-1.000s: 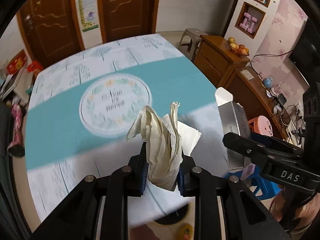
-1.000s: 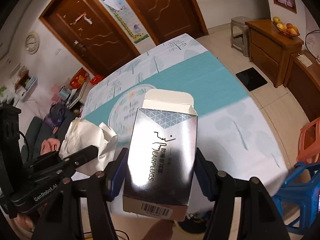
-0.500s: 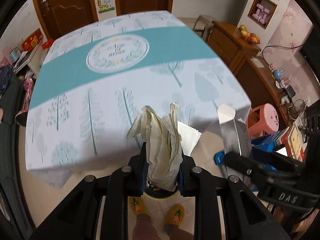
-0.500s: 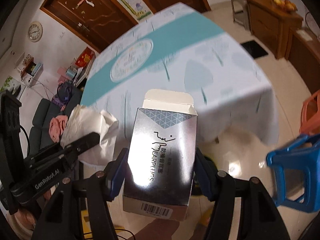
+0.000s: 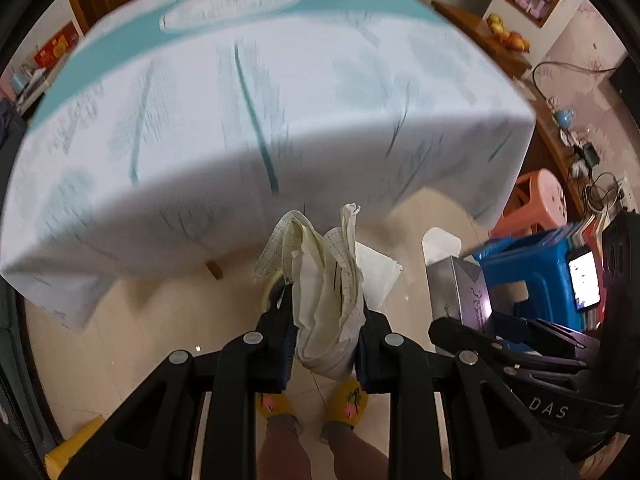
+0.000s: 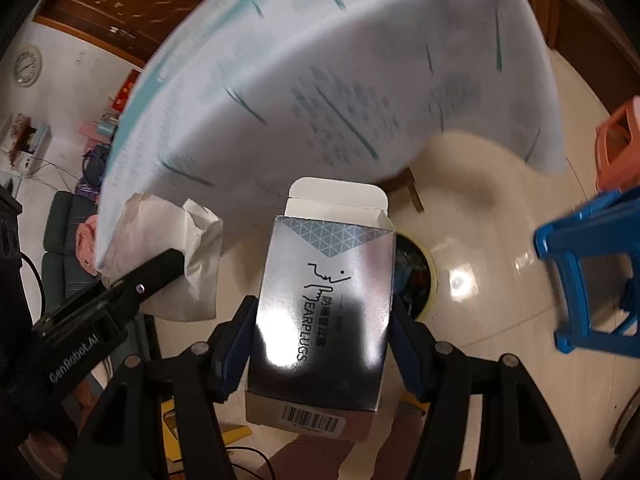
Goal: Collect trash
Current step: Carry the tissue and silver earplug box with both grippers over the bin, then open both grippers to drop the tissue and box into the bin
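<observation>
Between the jaws of the left gripper (image 5: pixel 325 336) a crumpled wad of paper (image 5: pixel 328 300) is clamped tight, cream sheets with a faint grid print standing up out of the blue pads, with a white sheet sticking out behind it to the right. The right gripper (image 6: pixel 322 332) has its jaws spread wide and pressed against both sides of a shiny silver box (image 6: pixel 322 312) printed with "EARPLUGS", its white top flap open and a barcode on the near end. Both things are held in the air above the pale tiled floor (image 5: pixel 132 320), off the near edge of the worktop (image 5: pixel 280 92), whose white cloth with teal trees and a teal band hangs down over that edge; the cloth is smeared by blur. Each gripper shows in the other's view: the box appears at the right of the left view, the paper at the left of the right view. Just behind the box, on the floor, sits a round dark bin with a yellow rim (image 6: pixel 416 276), mostly hidden. Below the left jaws the person's yellow slippers (image 5: pixel 348 400) stand on the tiles. A blue stool (image 6: pixel 592 272) and a pink stool (image 5: pixel 536 200) stand beyond the worktop's right corner.
</observation>
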